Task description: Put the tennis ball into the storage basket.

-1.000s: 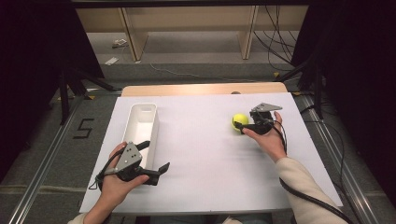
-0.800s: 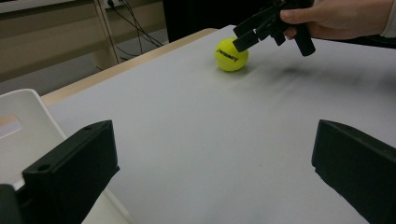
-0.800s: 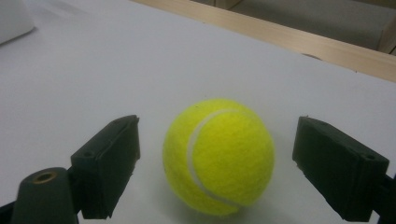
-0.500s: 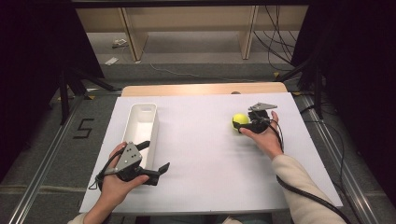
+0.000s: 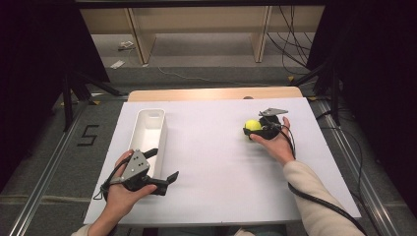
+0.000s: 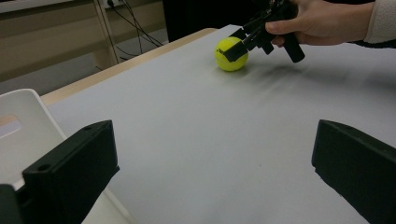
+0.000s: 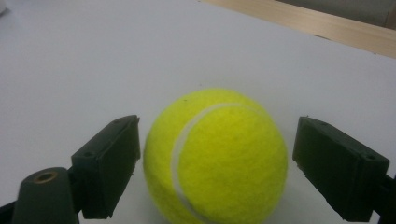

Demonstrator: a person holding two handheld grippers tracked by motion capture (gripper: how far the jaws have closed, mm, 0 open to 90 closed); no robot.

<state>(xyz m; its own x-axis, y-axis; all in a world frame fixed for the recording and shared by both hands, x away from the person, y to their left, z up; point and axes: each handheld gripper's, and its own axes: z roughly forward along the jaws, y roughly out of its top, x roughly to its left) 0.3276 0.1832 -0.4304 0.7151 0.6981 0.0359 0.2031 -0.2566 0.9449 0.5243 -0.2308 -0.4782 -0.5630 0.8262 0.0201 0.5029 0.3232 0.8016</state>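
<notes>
1. Yellow felt with a pale seam marks the tennis ball [image 7: 215, 156], which sits on the white table cover [image 5: 221, 167] toward the person's right and far side.
2. The right gripper [image 5: 256, 130] has its two black jaws on either side of the ball — spread apart, with a thin gap visible between each jaw and the felt in the right gripper view, so it is released and not yet pinching.
3. From the left gripper view, the ball [image 6: 231, 54] rests on the cover, with one jaw of the right gripper [image 6: 240, 45] lying across its near face and the right hand [image 6: 322, 21] behind it.
4. The left gripper [image 5: 162, 169] is held low over the near left part of the cover, its jaws wide apart and holding nothing — one jaw sits just over the near end of the white bin [image 5: 147, 130].
5. The bin is long and narrow, lying lengthwise along the left side of the cover, well apart from the ball [image 5: 253, 125].
6. Beyond the cover's far edge a strip of the wooden tabletop [image 5: 211, 94] shows.
</notes>
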